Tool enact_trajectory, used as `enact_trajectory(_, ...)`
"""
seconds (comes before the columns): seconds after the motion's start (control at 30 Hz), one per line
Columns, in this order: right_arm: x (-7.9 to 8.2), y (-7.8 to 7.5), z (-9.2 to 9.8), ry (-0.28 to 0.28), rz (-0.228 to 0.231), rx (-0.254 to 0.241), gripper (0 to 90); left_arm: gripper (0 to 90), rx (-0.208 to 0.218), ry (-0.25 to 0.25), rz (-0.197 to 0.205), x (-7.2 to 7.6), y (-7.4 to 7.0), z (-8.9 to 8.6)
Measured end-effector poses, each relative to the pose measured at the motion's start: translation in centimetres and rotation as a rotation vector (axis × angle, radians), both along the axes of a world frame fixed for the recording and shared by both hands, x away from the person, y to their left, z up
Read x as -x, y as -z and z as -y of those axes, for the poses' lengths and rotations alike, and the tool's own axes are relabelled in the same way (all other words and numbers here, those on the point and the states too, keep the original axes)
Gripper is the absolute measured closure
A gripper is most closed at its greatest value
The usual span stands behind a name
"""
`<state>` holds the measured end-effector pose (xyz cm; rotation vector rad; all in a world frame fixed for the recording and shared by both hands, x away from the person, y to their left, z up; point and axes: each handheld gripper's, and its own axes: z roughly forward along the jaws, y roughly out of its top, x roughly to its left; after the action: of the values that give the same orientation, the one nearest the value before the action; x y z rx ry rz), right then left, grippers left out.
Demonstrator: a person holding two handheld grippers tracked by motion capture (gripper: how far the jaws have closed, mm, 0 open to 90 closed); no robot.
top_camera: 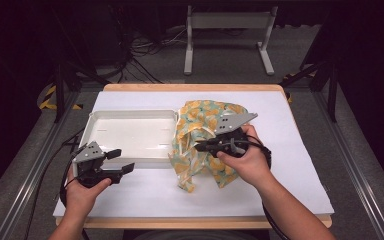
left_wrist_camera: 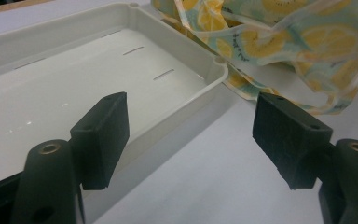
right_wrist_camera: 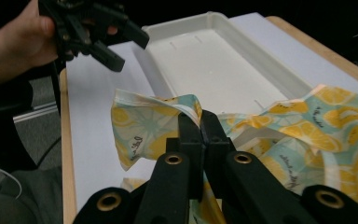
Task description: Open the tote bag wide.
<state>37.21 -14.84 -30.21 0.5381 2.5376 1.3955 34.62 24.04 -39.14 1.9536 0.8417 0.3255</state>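
Note:
A crumpled cloth [top_camera: 205, 135] printed with yellow lemons on pale teal lies on the white table cover, right of a white tray [top_camera: 130, 117]. My right gripper [top_camera: 198, 147] is shut on a fold of the cloth [right_wrist_camera: 168, 116] near its left edge, and the pinched fold stands raised off the table. In the right gripper view the two jaws [right_wrist_camera: 199, 126] press together with fabric between them. My left gripper [top_camera: 120, 161] hovers open near the tray's front left corner, nothing between its pads [left_wrist_camera: 109, 135]. The cloth [left_wrist_camera: 279, 42] lies beyond the tray's corner in the left gripper view.
The white tray [left_wrist_camera: 191, 93] is shallow and bare inside. The wooden table's edge [top_camera: 200, 222] runs along the front. A white metal stand [top_camera: 227, 30] and cables sit on the floor behind the table.

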Motion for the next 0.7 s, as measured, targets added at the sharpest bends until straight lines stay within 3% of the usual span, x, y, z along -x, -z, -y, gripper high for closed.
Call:
enact_trajectory(0.17,0.0,-0.8,2.0,0.064,0.035,-0.071,89.7,27.9,-0.005,0.002,0.004,0.0,0.0,0.1)
enact_trajectory(0.7,0.5,-1.5,8.1,0.229,0.077,-0.204,89.3,27.8,-0.016,0.008,-0.002,0.0,0.2,0.4)
